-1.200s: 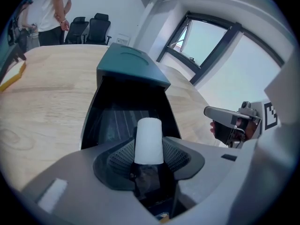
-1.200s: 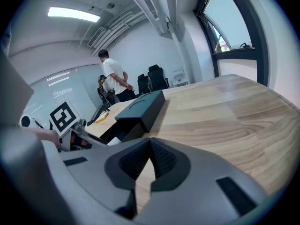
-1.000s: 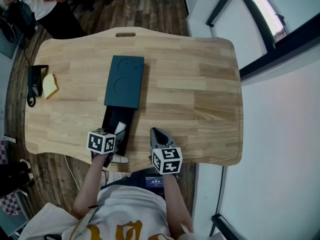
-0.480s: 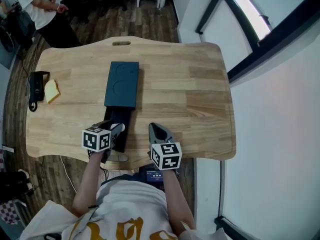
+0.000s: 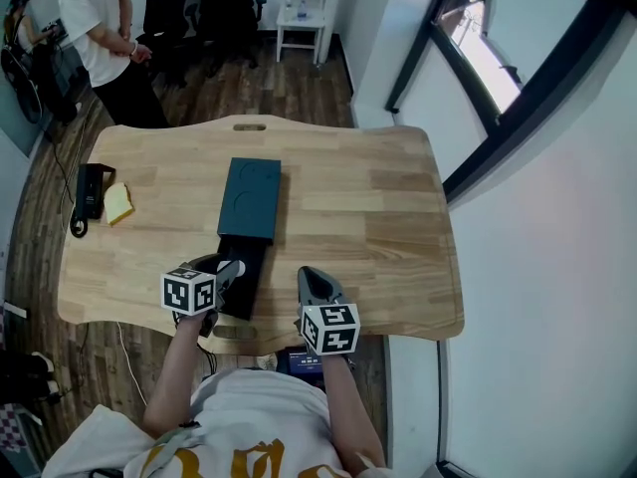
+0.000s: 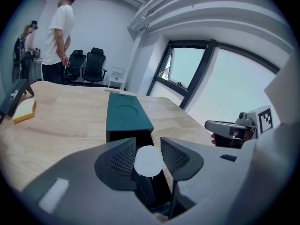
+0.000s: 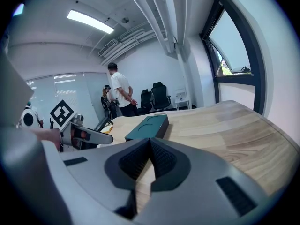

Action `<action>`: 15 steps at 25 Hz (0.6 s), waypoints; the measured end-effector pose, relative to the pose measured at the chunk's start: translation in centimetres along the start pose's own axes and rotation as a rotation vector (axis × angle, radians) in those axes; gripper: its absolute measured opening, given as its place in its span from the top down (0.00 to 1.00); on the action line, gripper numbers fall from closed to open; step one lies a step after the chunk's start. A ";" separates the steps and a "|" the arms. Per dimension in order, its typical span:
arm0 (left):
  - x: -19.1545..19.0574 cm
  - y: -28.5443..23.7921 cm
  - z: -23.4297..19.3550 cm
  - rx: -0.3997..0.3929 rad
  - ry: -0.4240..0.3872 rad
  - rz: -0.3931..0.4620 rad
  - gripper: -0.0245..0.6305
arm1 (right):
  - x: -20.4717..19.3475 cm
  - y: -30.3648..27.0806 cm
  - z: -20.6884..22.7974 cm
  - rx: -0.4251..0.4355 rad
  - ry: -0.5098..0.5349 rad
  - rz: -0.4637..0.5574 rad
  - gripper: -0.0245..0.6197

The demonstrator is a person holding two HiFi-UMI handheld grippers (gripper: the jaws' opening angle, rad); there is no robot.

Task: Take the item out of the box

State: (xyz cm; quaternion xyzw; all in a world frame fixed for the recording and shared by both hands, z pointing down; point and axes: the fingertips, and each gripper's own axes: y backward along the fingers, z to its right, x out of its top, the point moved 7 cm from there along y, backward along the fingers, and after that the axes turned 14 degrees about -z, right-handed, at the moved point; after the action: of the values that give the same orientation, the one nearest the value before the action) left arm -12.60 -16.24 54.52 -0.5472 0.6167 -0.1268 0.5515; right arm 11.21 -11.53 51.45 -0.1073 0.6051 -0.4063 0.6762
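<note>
Head view: on the table (image 5: pixel 378 217) the box (image 5: pixel 251 199) is seen at center, its black tray (image 5: pixel 242 285) slid out toward 6 o'clock.

Left gripper view: the white item (image 6: pixel 148 161) is pinched between the closing jaws of the left gripper (image 6: pixel 148 154), over the tray.

Right gripper view: the right gripper (image 7: pixel 149 149) is held with its jaws together.
</note>
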 end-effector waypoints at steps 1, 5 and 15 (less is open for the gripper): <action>0.1 0.3 0.1 -0.006 -0.004 0.018 0.70 | 0.1 0.0 -0.2 0.003 0.003 0.003 0.95; 0.7 1.8 0.3 -0.003 -0.035 0.093 0.71 | 0.7 0.3 -0.8 0.014 0.024 0.024 0.95; 4.0 6.5 0.8 0.014 -0.089 0.306 0.71 | 4.6 1.2 -2.6 0.023 0.087 0.135 0.95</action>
State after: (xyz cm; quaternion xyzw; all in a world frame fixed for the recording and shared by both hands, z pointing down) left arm -14.58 -16.75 47.15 -0.4479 0.6671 -0.0214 0.5949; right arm 9.06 -12.93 46.67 -0.0405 0.6349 -0.3710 0.6765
